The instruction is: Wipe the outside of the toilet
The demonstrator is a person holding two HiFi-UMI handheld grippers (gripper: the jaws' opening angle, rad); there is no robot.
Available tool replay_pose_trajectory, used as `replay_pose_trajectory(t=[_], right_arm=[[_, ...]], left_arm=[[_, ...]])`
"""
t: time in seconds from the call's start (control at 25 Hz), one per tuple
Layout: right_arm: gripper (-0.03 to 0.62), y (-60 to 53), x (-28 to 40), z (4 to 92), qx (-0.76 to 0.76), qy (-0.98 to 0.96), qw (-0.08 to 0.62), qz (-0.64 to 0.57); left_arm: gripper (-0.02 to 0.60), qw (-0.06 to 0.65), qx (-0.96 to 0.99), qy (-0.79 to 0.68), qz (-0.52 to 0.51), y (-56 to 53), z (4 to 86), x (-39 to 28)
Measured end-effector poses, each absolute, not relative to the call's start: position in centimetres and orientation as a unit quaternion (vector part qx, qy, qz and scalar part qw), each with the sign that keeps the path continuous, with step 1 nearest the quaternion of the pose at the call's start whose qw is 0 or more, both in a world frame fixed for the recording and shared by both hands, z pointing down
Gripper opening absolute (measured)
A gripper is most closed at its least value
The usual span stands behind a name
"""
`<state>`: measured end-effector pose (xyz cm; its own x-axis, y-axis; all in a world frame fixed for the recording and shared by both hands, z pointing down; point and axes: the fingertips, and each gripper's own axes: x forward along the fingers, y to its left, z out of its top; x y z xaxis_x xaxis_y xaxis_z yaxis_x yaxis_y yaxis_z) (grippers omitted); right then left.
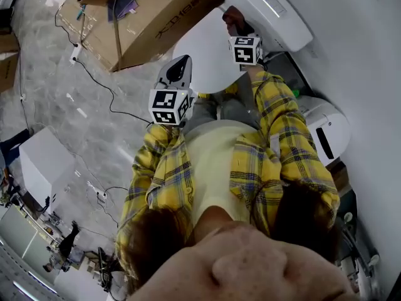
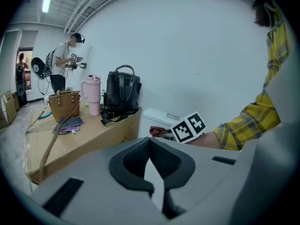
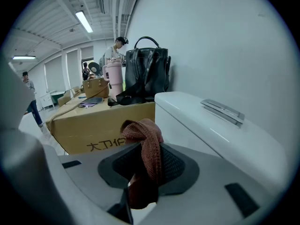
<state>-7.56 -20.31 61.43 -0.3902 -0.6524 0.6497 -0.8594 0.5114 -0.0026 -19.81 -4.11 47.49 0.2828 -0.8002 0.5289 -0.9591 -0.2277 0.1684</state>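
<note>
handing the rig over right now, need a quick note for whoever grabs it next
Left tongs: shut and empty, held beside the white toilet lid.
Right tongs: shut on the reddish-brown knitted cloth, raised next to the white ceramic toilet tank. The cloth does not appear to touch the tank.
Done: the cloth is in the grip. The pictures do not show whether any part has been wiped.
Left: wipe the tank's top and sides, then the lid and the outside of the bowl.
</note>
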Motion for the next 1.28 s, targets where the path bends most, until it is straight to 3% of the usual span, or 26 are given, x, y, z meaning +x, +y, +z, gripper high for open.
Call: replay_pose_trajectory(t=[0.52,1.28], right_arm=[[0.124,-25.7,-11.0,63.8,0.474,-0.802,0.319,0.172],[0.124,-21.9,-3.0,65.7,0.531,-0.753,0.324,0.214]], left_arm=[[0.003,0.247,0.738,-0.601,0.185,-3.0,48.1,-22.2],[0.003,0.248,0.785,-0.531,0.201,-7.2,50.4,-18.5]])
